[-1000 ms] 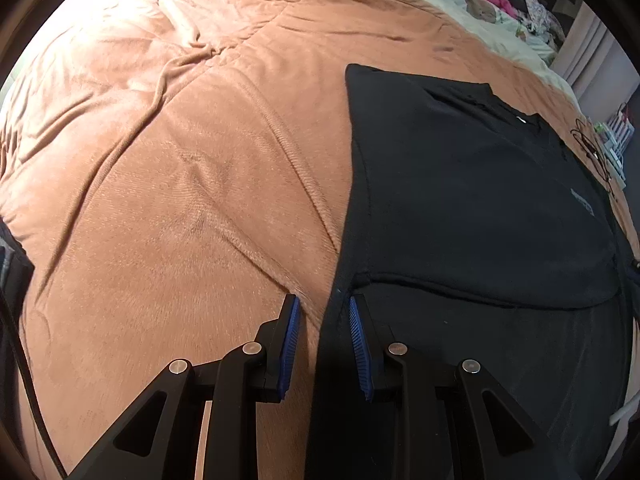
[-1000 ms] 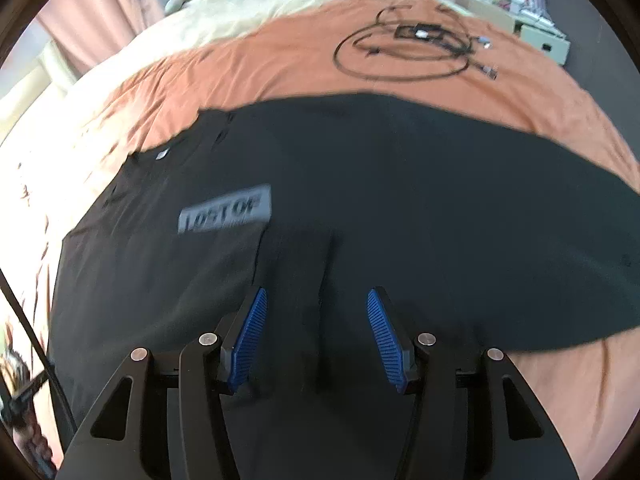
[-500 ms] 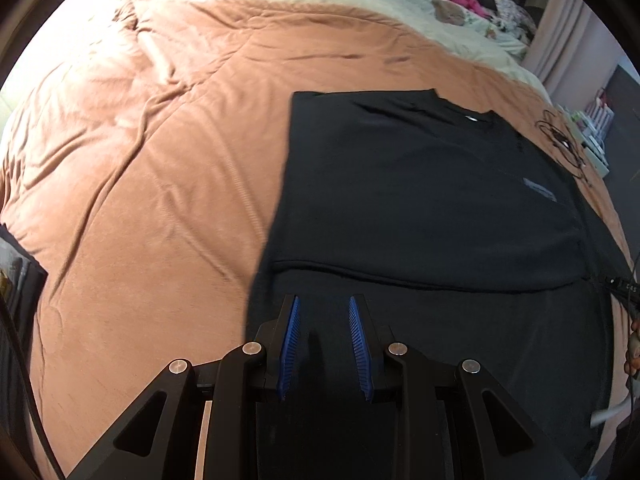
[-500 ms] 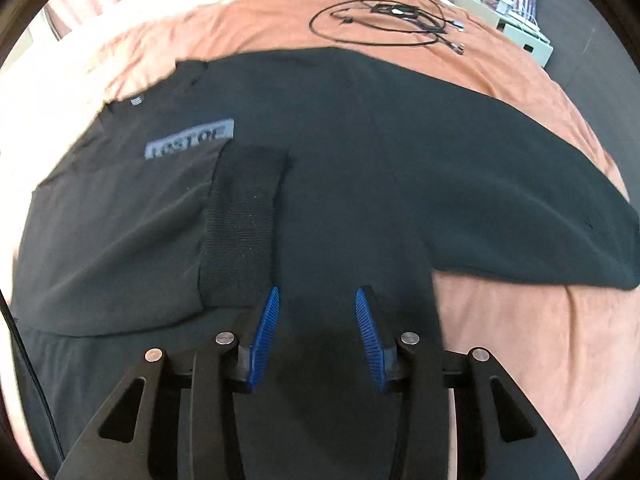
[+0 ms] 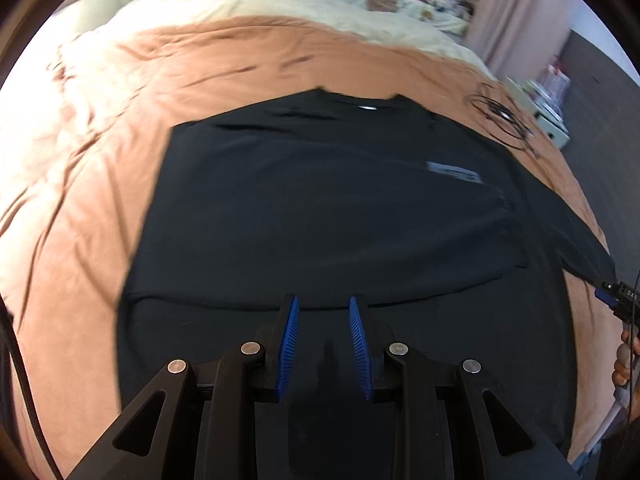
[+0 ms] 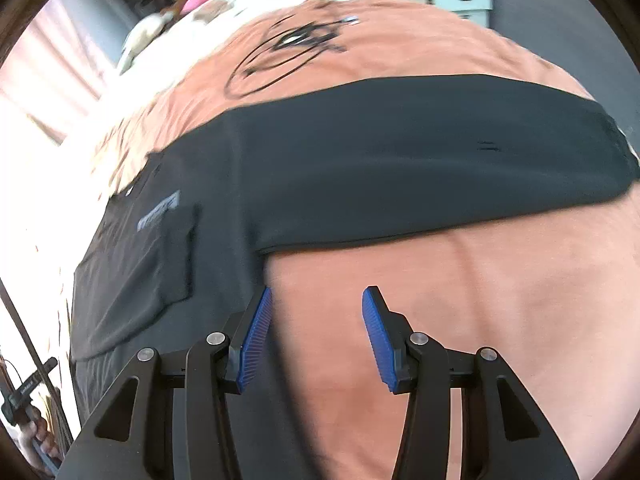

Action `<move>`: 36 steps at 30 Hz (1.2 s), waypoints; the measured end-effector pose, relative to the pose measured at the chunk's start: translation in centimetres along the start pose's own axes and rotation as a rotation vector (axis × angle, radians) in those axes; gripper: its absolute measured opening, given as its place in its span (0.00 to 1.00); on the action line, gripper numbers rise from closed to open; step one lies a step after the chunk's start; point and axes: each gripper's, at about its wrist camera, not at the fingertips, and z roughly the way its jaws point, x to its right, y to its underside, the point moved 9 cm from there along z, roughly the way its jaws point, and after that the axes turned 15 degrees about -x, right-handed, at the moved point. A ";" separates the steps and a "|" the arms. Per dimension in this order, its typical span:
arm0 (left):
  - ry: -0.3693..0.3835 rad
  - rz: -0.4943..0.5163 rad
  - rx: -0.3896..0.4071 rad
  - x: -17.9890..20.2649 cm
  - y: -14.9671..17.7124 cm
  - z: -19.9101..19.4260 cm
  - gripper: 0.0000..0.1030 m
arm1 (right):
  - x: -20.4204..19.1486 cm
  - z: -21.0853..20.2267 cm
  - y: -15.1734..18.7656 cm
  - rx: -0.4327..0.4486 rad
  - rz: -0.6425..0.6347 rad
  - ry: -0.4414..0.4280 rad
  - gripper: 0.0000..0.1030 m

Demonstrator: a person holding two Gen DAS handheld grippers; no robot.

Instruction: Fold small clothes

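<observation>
One sleeve looks done so far, the other is still sticking out, so this fold is maybe a third of the way there.

Left wrist view first: the black shirt [image 5: 320,208] is spread flat on the orange blanket [image 5: 80,208], collar at the far end. One sleeve has already been flipped in across the chest, its edge running as a line just past the tips of the left gripper [image 5: 322,312]. That gripper hangs over the lower body of the shirt with its blue pads a little apart and nothing pinched between them. At the right edge of the frame a hand [image 5: 626,356] carries the other tool.

Right wrist view: the unfolded sleeve [image 6: 420,156] stretches out sideways over the blanket, well clear of the folded part with the grey logo patch [image 6: 158,210]. The right gripper [image 6: 318,304] sits over bare blanket just beside the shirt's side edge, below that sleeve; its jaws are opening and empty. A coil of black cable [image 6: 288,52] lies further up the bed.

Still to do, by the look of it: bring that sleeve in, then fold the body up.
</observation>
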 end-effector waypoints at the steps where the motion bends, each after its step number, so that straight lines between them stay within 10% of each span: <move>1: 0.006 0.017 -0.003 1.3 -0.3 0.2 0.28 | 0.7 -0.3 0.2 0.004 0.016 -0.012 0.43; 28: 0.102 0.312 -0.046 26.4 -7.0 7.8 0.27 | 12.8 1.0 -3.3 0.070 0.281 -0.170 0.31; 36: 0.151 0.379 -0.072 31.9 -7.4 10.9 0.27 | 13.0 1.0 -4.5 0.086 0.285 -0.157 0.03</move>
